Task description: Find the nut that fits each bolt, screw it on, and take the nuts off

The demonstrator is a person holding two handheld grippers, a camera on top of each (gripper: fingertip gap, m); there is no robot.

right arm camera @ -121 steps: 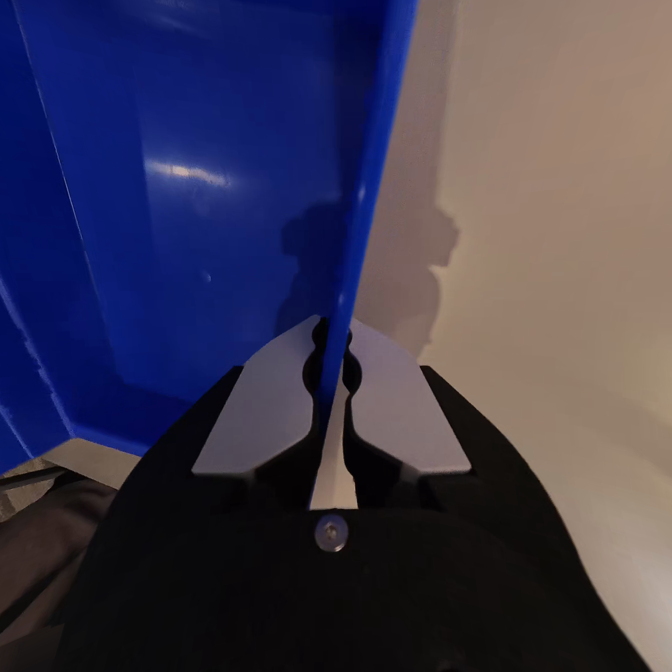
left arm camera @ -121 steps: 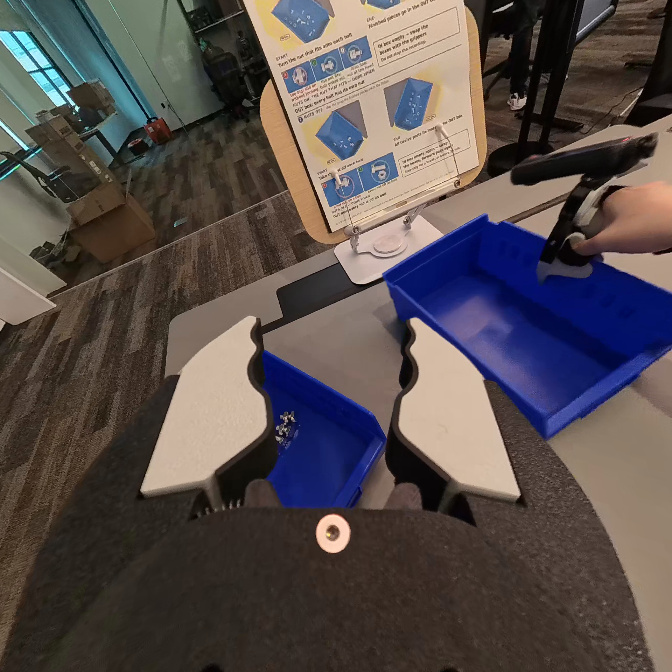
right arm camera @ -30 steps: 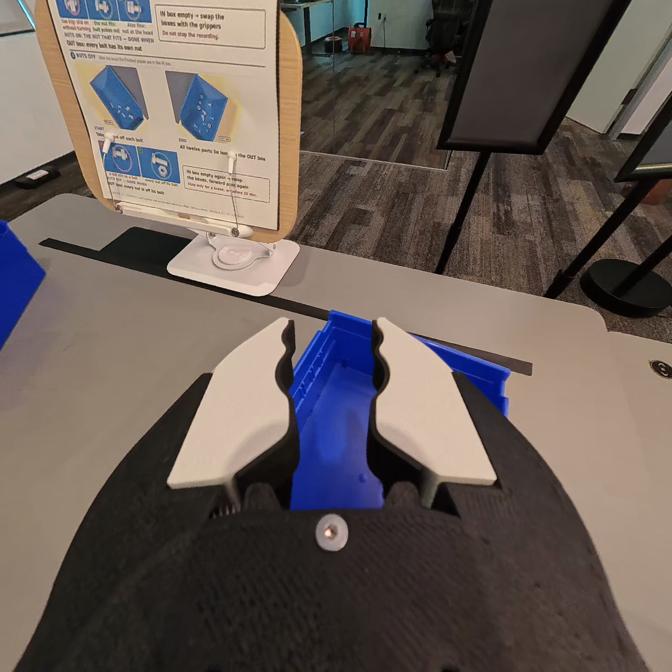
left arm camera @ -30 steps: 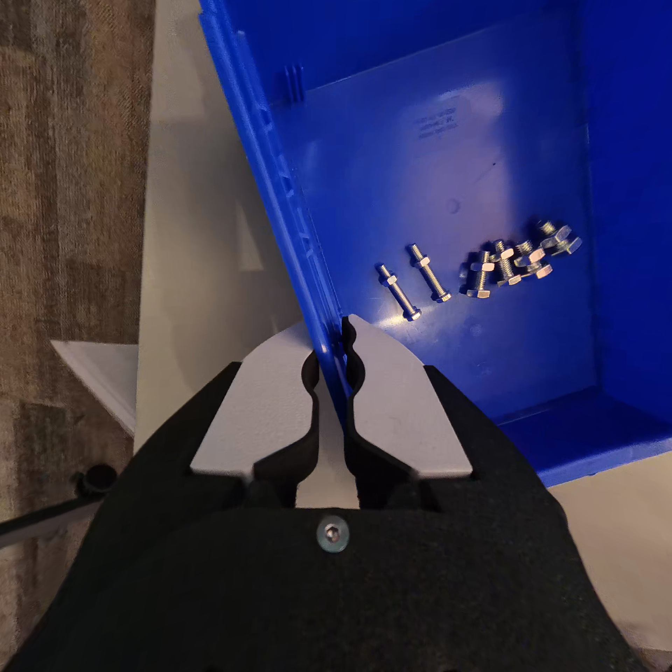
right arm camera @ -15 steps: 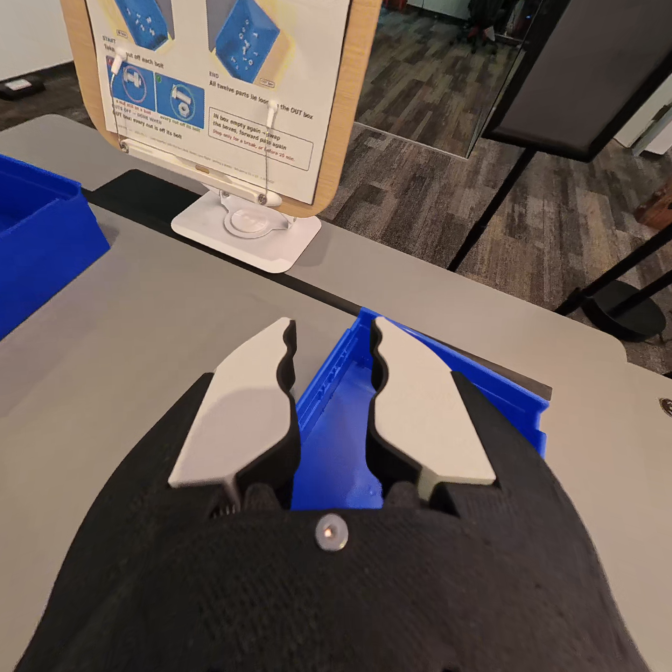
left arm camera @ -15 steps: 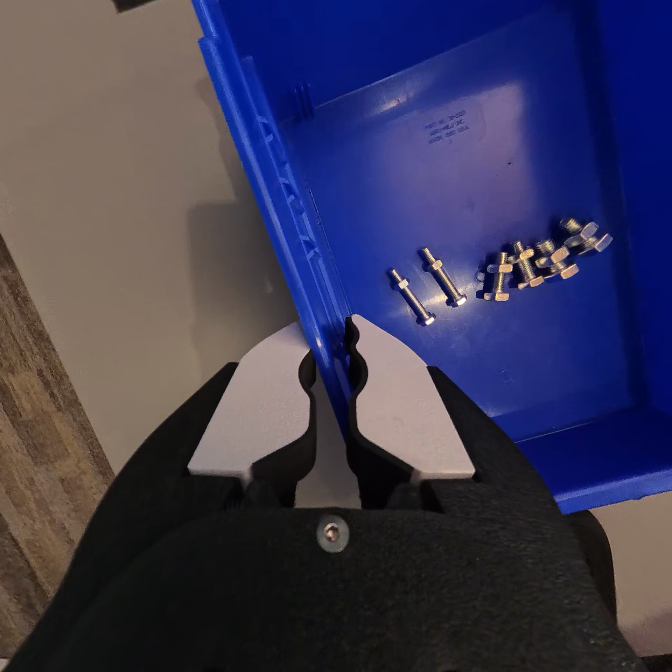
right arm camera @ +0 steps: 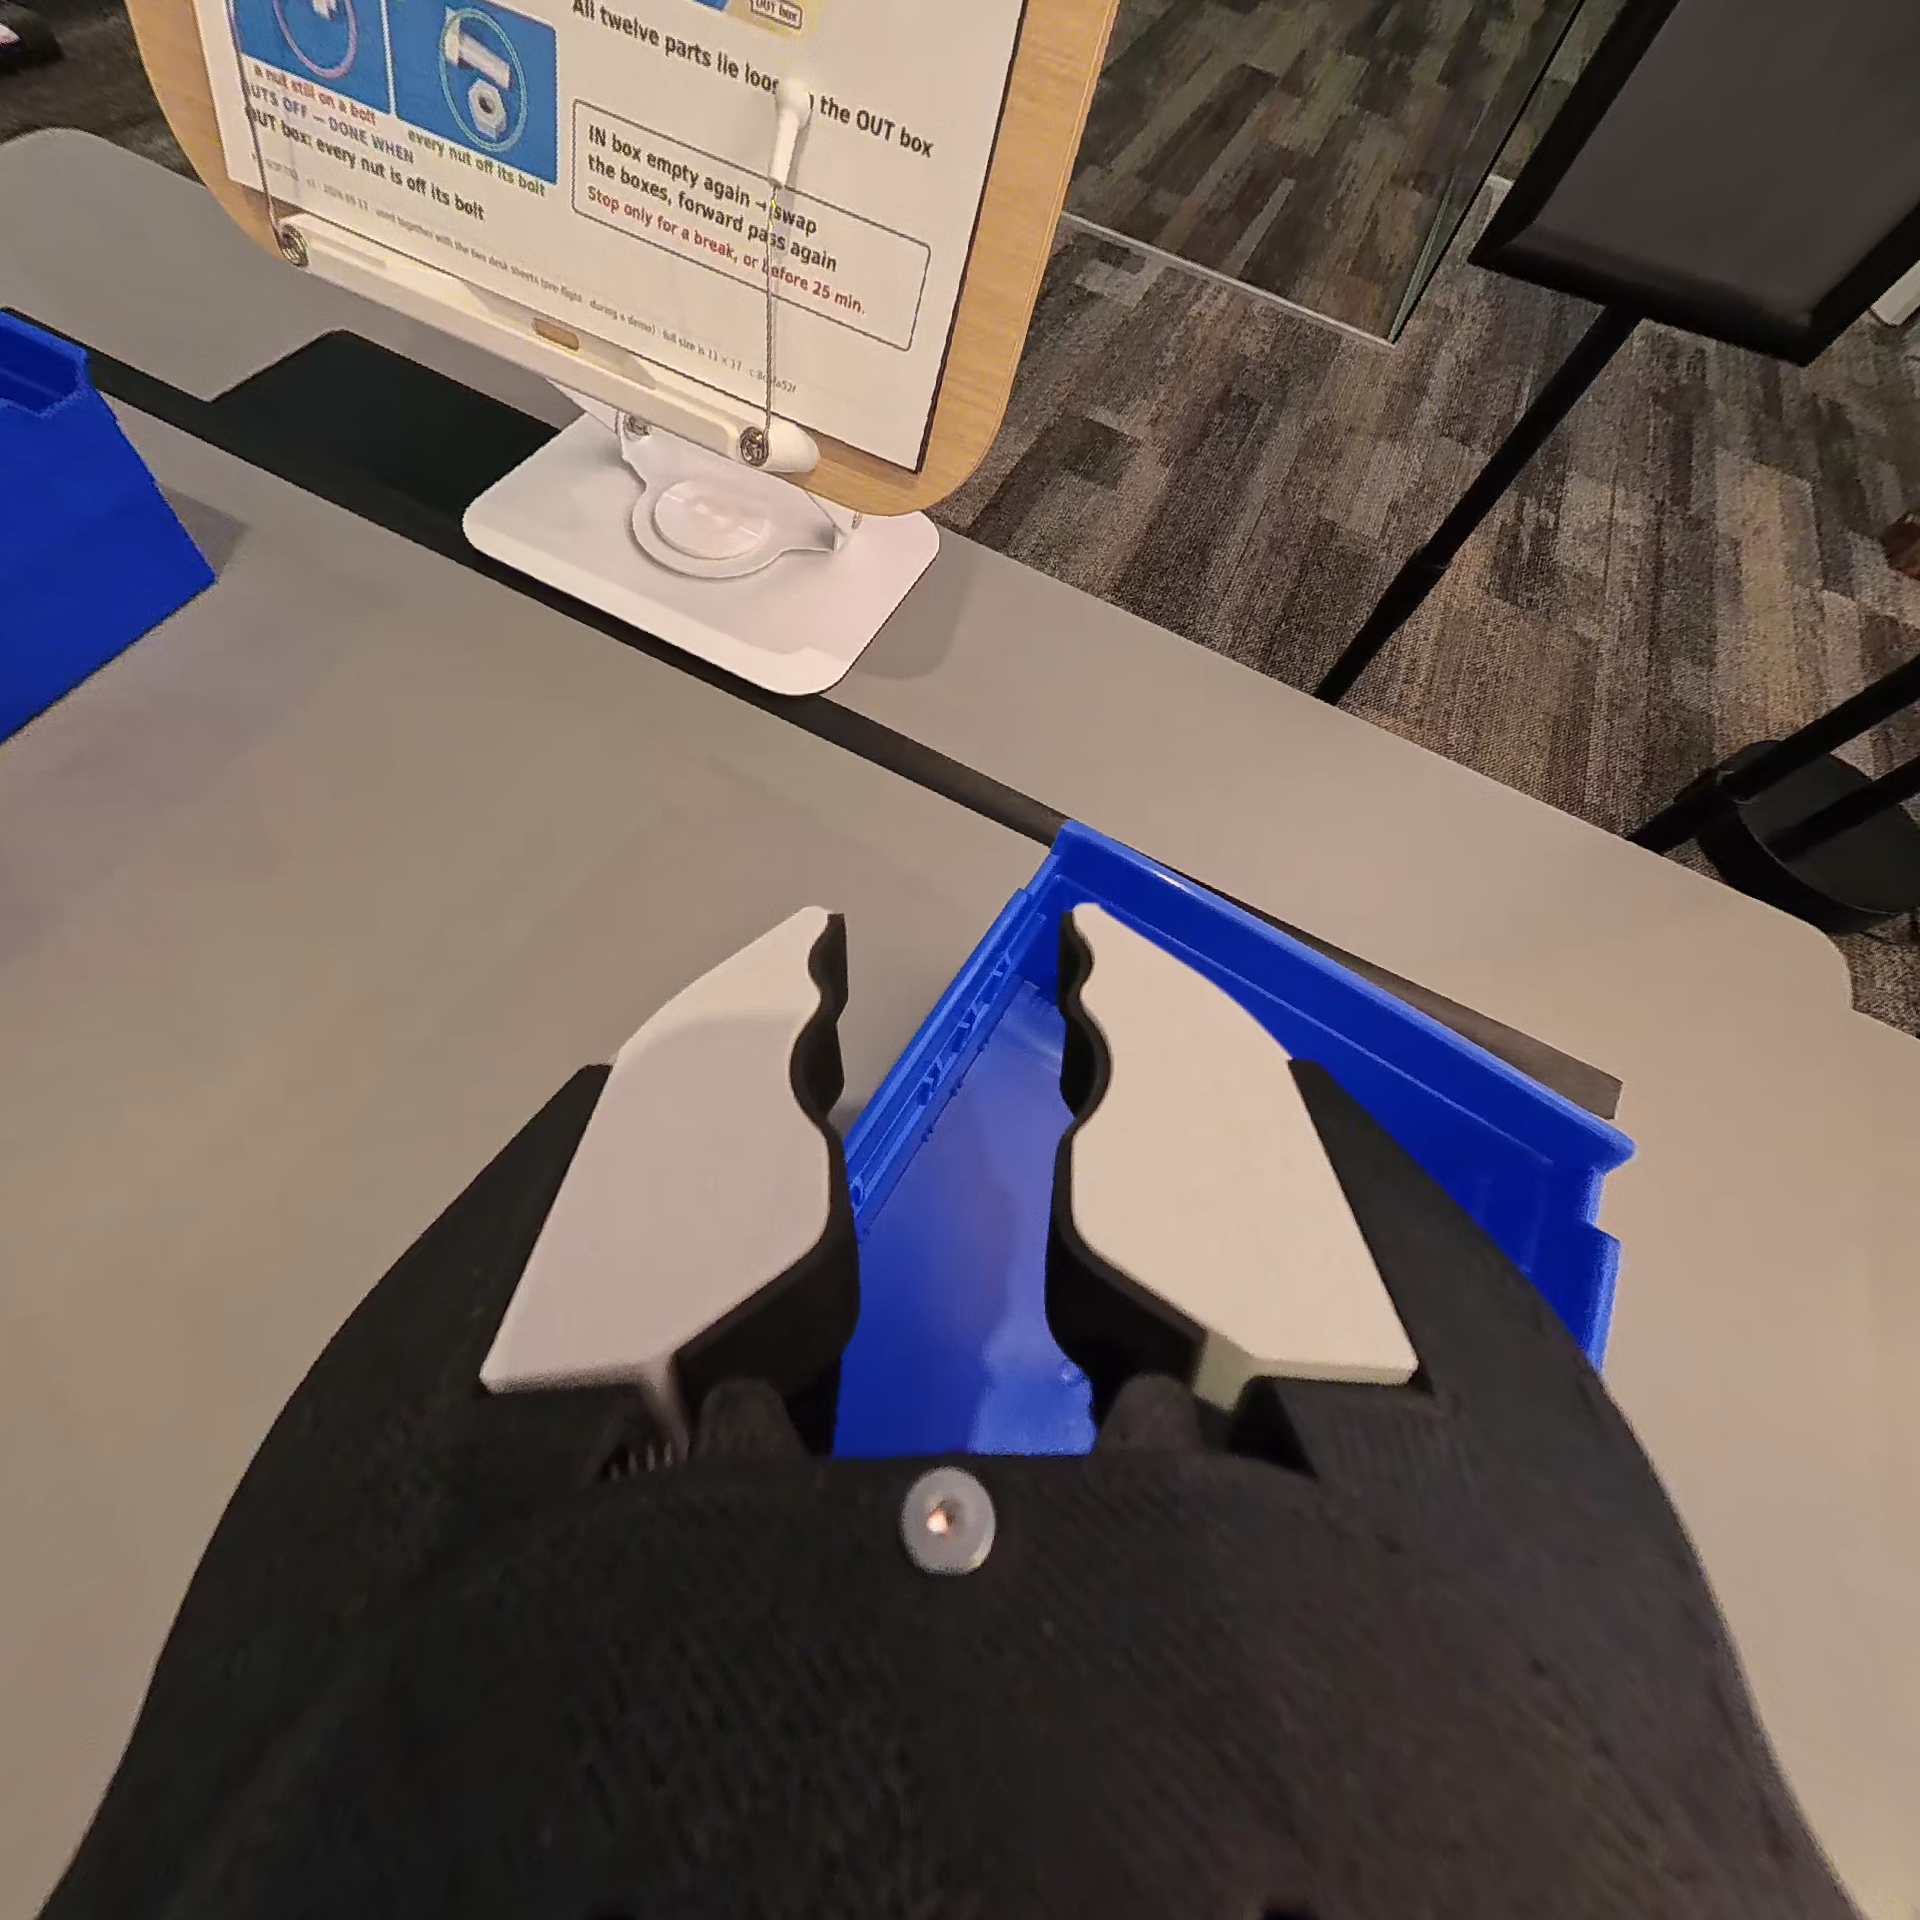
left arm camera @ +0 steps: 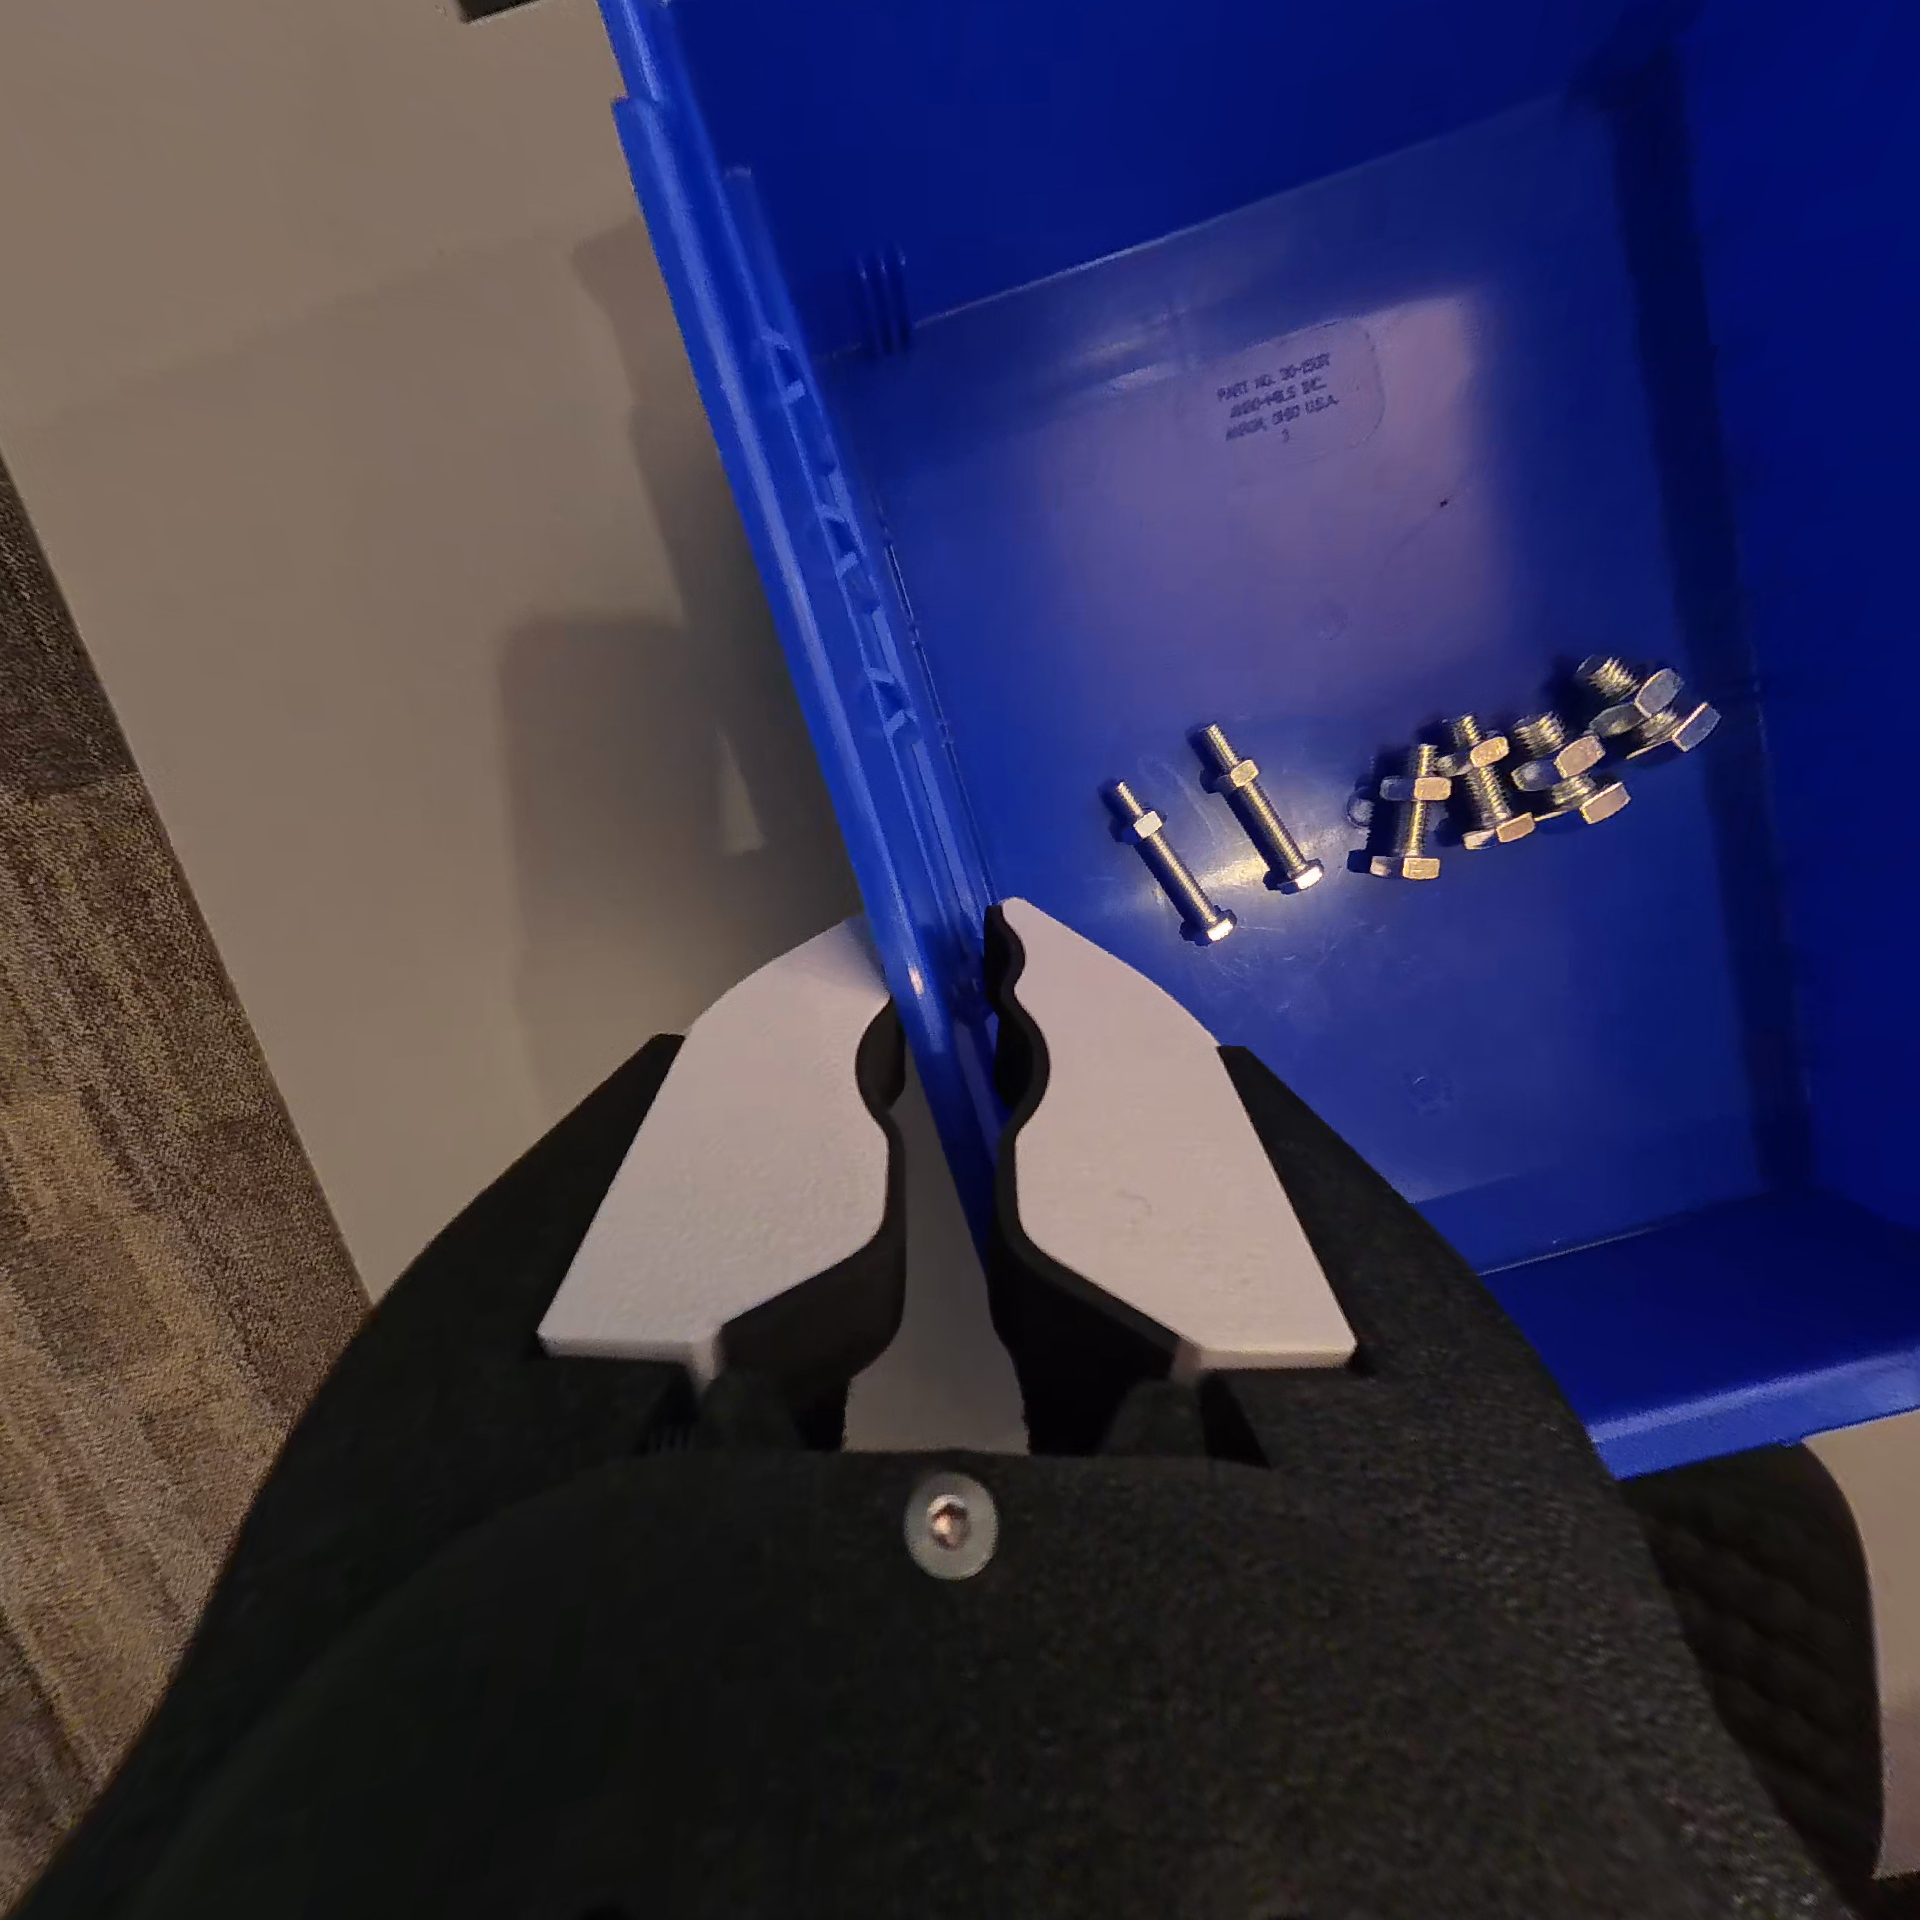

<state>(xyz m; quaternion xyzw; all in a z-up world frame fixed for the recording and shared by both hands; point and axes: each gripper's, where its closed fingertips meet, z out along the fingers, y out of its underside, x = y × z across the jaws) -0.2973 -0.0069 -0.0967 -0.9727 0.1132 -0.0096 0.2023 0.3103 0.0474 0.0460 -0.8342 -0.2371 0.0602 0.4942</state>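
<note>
left gripper [left arm camera: 940, 982]: clamped on the side wall of a blue plastic bin [left arm camera: 1195, 582], one finger outside the wall and one inside.
right gripper [right arm camera: 951, 961]: fingers apart, holding nothing; they straddle the near wall of a second blue bin [right arm camera: 1340, 1023], which looks empty where its floor shows.
bolts: two long slim bolts [left arm camera: 1216, 821] lie side by side on the first bin's floor, each with a nut threaded near its tip.
cluster: a pile of shorter bolts with nuts [left arm camera: 1527, 769] sits just beside them toward the right wall, touching and overlapping; exact count cannot be told.
table [right arm camera: 416, 883]: grey, with an instruction board on a white stand [right arm camera: 707, 561] at the far edge.
handling: steel parts are likely small, stiff, smooth and apt to roll or slip; the bin is light and its thin wall may flex.
where to grip: take a long bolt across its bare shank, between head and nut, leaving the nut's flats free for the other fingers.
risk: the pile may shift if one piece is pulled out.
</note>
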